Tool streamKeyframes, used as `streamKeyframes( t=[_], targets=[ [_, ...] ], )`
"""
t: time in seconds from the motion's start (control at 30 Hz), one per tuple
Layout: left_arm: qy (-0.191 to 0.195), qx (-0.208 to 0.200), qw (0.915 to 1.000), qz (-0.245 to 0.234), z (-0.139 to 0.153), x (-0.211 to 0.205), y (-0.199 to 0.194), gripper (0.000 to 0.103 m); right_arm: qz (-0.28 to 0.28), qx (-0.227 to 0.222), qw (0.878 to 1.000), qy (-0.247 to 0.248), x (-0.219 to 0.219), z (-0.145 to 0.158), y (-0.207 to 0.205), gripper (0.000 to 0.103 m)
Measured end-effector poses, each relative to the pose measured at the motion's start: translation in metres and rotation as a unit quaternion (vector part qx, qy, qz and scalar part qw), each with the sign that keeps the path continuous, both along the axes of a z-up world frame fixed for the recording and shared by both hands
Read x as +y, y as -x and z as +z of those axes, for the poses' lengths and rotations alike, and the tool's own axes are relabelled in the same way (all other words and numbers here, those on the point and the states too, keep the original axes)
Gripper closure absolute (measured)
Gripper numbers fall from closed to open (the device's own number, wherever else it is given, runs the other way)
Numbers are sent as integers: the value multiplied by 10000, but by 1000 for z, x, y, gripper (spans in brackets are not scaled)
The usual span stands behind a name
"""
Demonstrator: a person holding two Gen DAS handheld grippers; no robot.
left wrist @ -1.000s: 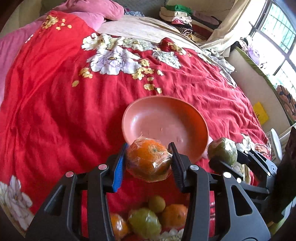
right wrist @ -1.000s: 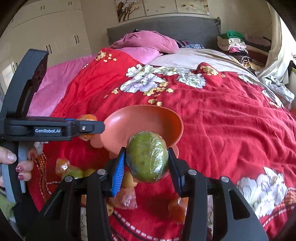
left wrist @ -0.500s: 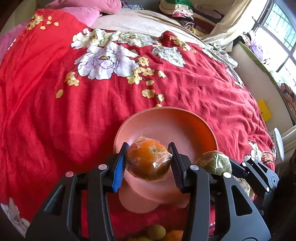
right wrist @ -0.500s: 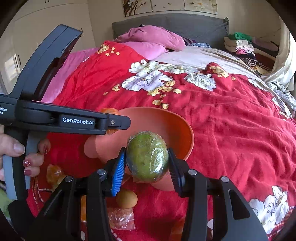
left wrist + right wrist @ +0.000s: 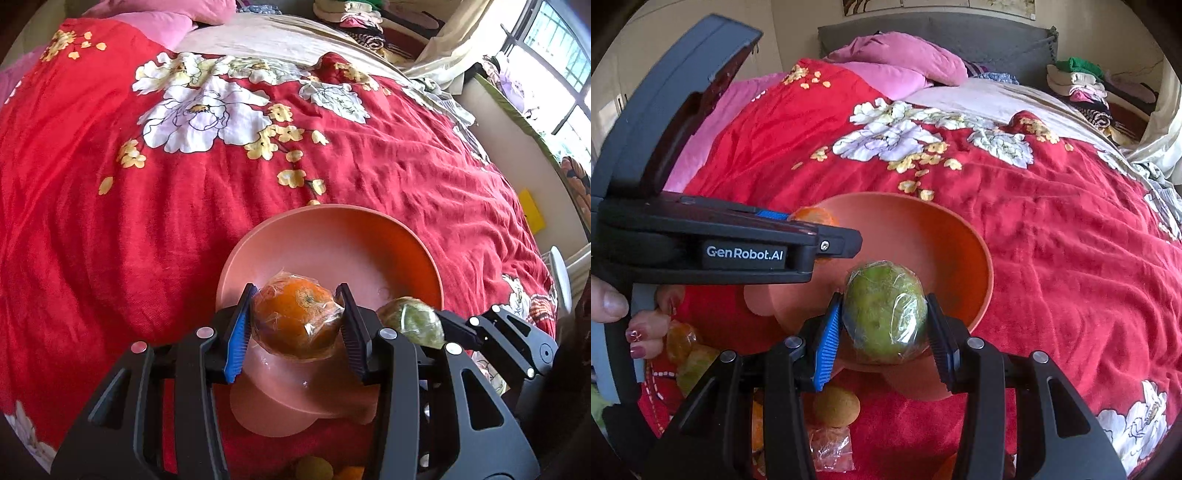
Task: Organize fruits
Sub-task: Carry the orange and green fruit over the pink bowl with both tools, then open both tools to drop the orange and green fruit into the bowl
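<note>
A salmon-pink bowl [image 5: 332, 240] sits on the red flowered bedspread; it also shows in the right wrist view [image 5: 945, 236]. My left gripper [image 5: 295, 325] is shut on a plastic-wrapped orange [image 5: 295, 317] and holds it over the bowl's near rim. My right gripper [image 5: 884, 325] is shut on a plastic-wrapped green fruit [image 5: 884, 317], also over the near rim, to the right of the left gripper. The green fruit shows in the left wrist view [image 5: 410, 321]. The left gripper's side [image 5: 738, 251] fills the left of the right wrist view.
Several loose fruits lie on the bedspread below the grippers: a small yellow-brown one [image 5: 836, 406], a wrapped orange one [image 5: 677, 341] and a green one [image 5: 696, 369]. An empty plastic wrapper [image 5: 831, 446] lies there too. Pink pillows [image 5: 897, 66] and folded clothes [image 5: 1078, 85] lie at the bed's far end.
Both grippers have moved forward with their fruits, from short of the bowl to over its near rim. The bowl looks larger and closer in both views.
</note>
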State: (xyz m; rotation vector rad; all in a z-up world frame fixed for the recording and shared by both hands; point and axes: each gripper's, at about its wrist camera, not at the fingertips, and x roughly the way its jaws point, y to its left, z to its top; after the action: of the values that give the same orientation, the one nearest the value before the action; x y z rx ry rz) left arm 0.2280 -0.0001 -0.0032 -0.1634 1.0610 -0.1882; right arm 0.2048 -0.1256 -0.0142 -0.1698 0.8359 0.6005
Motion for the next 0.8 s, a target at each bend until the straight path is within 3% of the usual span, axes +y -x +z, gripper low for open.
streamKeyframes(
  t=[0.23,0.8],
  targets=[
    [2,38,10000,-19,-3,-3,-2,67,5,11,10000,5,0,-2,1,59],
    [-84,136,9999,-30,-9,-8,-3,67,-164,-232,9996,6,-13,13,16,43]
  ],
)
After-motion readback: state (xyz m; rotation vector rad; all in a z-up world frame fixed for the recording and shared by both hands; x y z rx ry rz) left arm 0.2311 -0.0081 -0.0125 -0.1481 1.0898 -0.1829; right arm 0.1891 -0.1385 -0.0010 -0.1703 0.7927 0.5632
